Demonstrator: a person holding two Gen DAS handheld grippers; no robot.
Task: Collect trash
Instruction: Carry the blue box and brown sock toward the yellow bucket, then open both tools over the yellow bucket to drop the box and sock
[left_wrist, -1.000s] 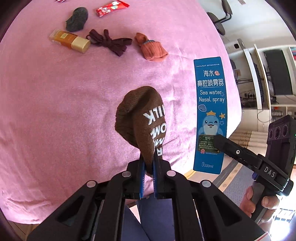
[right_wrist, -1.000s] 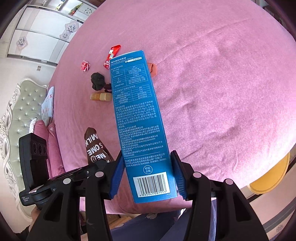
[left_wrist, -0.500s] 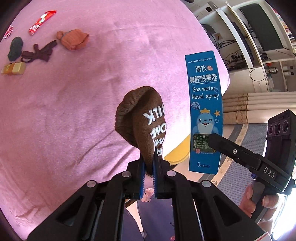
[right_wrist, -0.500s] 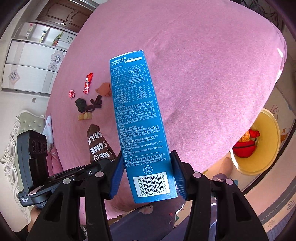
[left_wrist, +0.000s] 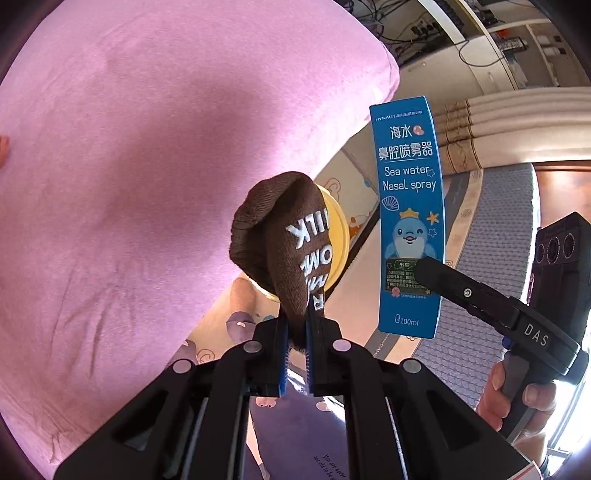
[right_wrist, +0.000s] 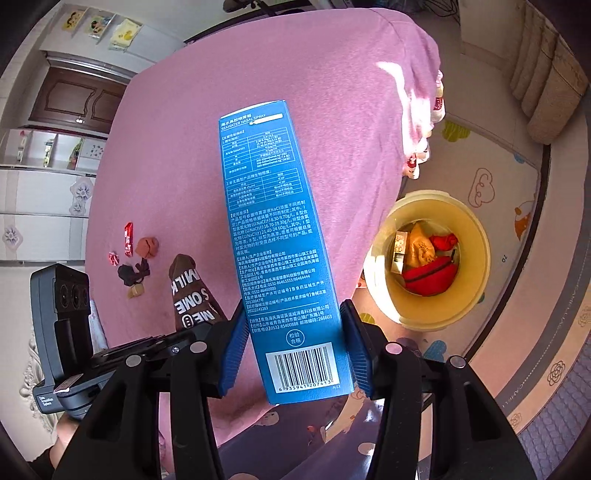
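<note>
My left gripper (left_wrist: 295, 354) is shut on a brown sock with white letters (left_wrist: 280, 243), which stands up from the jaws over the corner of the pink bed (left_wrist: 110, 184). A tall blue nasal spray box (right_wrist: 280, 243) is clamped upright in my right gripper (right_wrist: 293, 350), its pads pressed on both sides. The box (left_wrist: 408, 218) and the right gripper show at the right of the left wrist view. A yellow bin (right_wrist: 432, 258) stands on the floor beside the bed, with red and tan items inside. Its rim (left_wrist: 338, 236) peeks out behind the sock.
Far back on the bed lie a red wrapper (right_wrist: 128, 238), an orange sock (right_wrist: 147, 245), a dark tangle (right_wrist: 131, 273) and a small yellow bottle (right_wrist: 135, 291). A patterned play mat (right_wrist: 517, 221) covers the floor around the bin. A person's hand (left_wrist: 517, 402) grips the right handle.
Both grippers have swept sideways together past the bed's corner, each keeping its load. The yellow bin has come into view and the items left on the bed have slid far back.
</note>
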